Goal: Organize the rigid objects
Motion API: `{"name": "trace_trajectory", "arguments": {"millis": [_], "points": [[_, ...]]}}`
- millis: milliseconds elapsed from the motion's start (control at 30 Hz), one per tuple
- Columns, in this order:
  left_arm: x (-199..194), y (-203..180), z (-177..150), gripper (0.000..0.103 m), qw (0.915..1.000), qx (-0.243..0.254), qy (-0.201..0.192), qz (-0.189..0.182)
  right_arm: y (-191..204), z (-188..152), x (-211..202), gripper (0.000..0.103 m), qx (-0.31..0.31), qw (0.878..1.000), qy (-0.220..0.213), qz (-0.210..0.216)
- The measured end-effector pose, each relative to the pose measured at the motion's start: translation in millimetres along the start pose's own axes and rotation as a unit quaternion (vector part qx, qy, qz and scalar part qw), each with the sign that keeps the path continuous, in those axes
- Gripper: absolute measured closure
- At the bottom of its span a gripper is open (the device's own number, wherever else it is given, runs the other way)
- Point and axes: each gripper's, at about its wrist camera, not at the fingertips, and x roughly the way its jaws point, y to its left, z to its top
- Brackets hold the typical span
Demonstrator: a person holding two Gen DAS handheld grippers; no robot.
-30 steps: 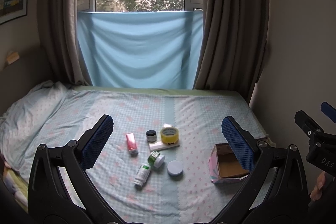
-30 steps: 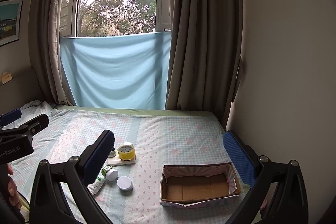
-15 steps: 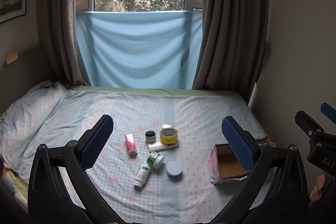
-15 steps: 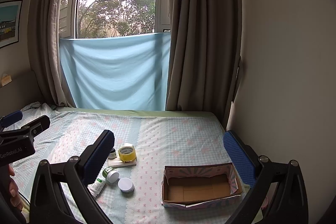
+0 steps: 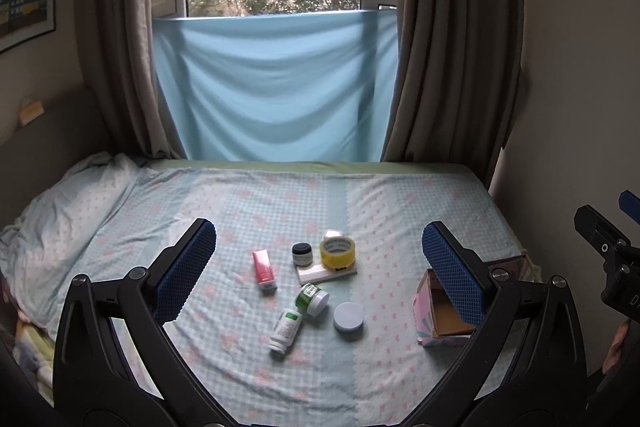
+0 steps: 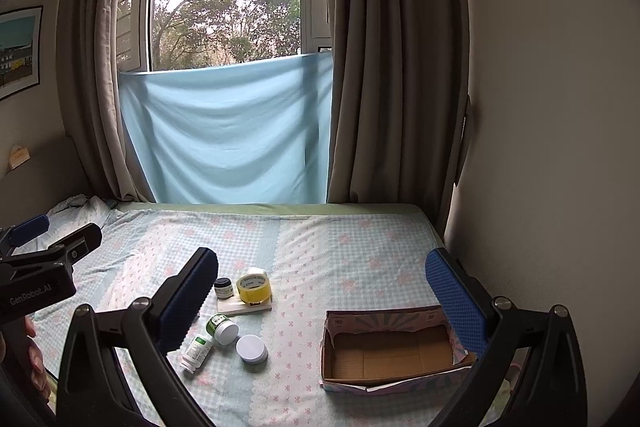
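We note the bed (image 5: 400, 211), covered in a soft checked sheet with pink bows, bearing everything. On its right side sits the cardboard box (image 6: 390, 349): rectangular, open-topped, patterned paper outside, bare brown inside, nothing in it. Left gripper (image 5: 320, 271) hangs above the bed, jaws wide, textured blue pads (image 5: 186, 269) holding nothing; right gripper (image 6: 320, 301) likewise wide and empty above the box. Left of the box lies a loose cluster: glossy yellow tape roll (image 5: 337, 253) standing on a flat white slab (image 5: 326, 273), small dark-capped jar (image 5: 302, 253) touching the slab, pink carton (image 5: 264, 271) apart to the left, white bottle (image 5: 285, 330) lying down, green bottle (image 5: 313, 299) tipped beside it, round flat pale tin (image 5: 349, 315).
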Motion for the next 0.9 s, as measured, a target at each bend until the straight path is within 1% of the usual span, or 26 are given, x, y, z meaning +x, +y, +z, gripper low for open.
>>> {"name": "trace_trajectory", "arguments": {"millis": [100,167,300,400,567,767,900], "points": [[14,13,2,0.001,0.9998,-0.012,0.017,0.006,0,4,13,0.0,0.009,0.999,0.021,0.025],[30,25,1,0.001,0.999,-0.023,0.037,0.013,0,6,27,0.0,0.018,0.999,0.035,0.036],[74,53,-7,0.001,0.995,-0.047,0.085,0.024,6,7,68,0.0,0.011,0.997,0.072,0.033],[113,75,-19,0.001,0.9898,-0.065,0.121,0.039,17,5,108,0.0,0.004,0.994,0.102,0.042],[184,107,-44,0.001,0.9772,-0.087,0.184,0.06,42,-8,187,0.0,-0.009,0.985,0.16,0.067],[284,132,-71,0.001,0.9586,-0.109,0.256,0.059,74,-35,289,0.0,-0.041,0.97,0.221,0.093],[352,142,-94,0.001,0.9449,-0.122,0.297,0.061,97,-61,355,0.0,-0.066,0.956,0.263,0.109]]}}
